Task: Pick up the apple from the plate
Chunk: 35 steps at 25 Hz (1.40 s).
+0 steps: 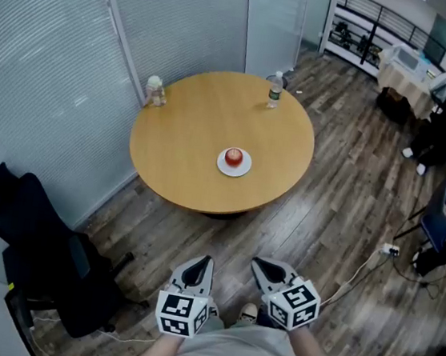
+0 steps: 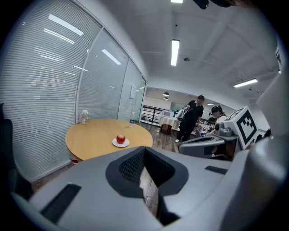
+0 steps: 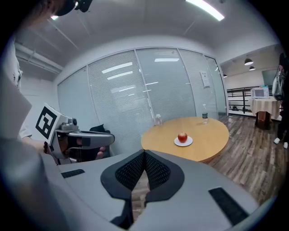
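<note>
Apple (image 1: 234,156) is sitting upright on the small white plate (image 1: 222,167). The plate is resting on the round wooden surface (image 1: 187,141), a bit toward 5 o'clock from its centre in the head view. Nothing is touching the apple. Left gripper (image 1: 204,263) and right gripper (image 1: 264,265) are hovering side by side over the wood floor (image 1: 341,204) at the bottom of the head view, close to the person's body. Both are pointing roughly toward 12 o'clock at the surface and tilting slightly down. Apple is lying well apart from both, around 12 o'clock from the pair. Left gripper view: fingers (image 2: 130,166) are sitting together, tips meeting, nothing between them; apple is showing at about 11 o'clock above the tips, far off. Right gripper view: fingers (image 3: 159,170) are likewise pressing together with nothing between them; apple and plate are showing at about 1 o'clock from the tips. Two other items are standing on the surface: a clear bottle (image 1: 275,90) at the 1 o'clock rim and a small pale bottle (image 1: 155,91) at the 10 o'clock rim, both well apart from the plate. A black chair (image 1: 37,243) is standing at 9 o'clock of the left gripper, beside the blinded glass wall (image 1: 50,71). A white cable (image 1: 361,271) is running across the floor at 3 o'clock of the right gripper. People (image 2: 193,118) are standing in the background of the left gripper view, too small for detail.
</note>
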Each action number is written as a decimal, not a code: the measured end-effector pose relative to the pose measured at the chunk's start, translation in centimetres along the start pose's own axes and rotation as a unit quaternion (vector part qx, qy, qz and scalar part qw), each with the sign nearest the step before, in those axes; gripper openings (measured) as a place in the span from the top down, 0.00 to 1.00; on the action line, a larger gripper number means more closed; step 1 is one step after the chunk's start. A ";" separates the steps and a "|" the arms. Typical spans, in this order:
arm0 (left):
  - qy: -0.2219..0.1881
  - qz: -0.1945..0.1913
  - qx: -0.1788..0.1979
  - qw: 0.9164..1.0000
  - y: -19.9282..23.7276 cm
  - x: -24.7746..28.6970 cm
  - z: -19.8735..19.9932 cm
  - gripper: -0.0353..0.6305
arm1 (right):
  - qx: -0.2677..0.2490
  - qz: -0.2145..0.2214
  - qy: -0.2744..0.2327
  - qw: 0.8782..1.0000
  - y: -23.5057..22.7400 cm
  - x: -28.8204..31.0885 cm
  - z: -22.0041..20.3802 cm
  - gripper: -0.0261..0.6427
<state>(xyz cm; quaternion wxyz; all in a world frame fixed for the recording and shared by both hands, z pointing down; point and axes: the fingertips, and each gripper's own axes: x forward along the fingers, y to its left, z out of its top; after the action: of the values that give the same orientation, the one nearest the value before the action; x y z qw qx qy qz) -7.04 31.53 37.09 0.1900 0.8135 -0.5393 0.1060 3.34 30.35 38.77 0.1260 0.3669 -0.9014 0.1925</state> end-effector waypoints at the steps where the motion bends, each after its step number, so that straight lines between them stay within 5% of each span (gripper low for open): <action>1: 0.000 -0.001 0.000 1.000 0.1 -0.1 0.0 0.94 | 0.001 0.000 0.000 1.000 0.1 0.1 -0.1 0.92; 20: 0.001 -0.038 0.015 0.999 4.3 -2.7 0.3 0.94 | -0.001 -0.038 -0.010 0.999 4.7 3.3 1.0 0.91; 35: 0.001 -0.017 0.019 1.000 8.2 10.4 4.8 0.94 | 0.013 -0.021 -0.008 1.000 -7.1 12.0 4.7 0.91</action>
<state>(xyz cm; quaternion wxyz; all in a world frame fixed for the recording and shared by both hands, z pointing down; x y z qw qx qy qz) -10.66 17.98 38.27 0.1773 0.8260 -0.5229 0.1136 -0.40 16.26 40.78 0.1183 0.3889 -0.8919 0.1983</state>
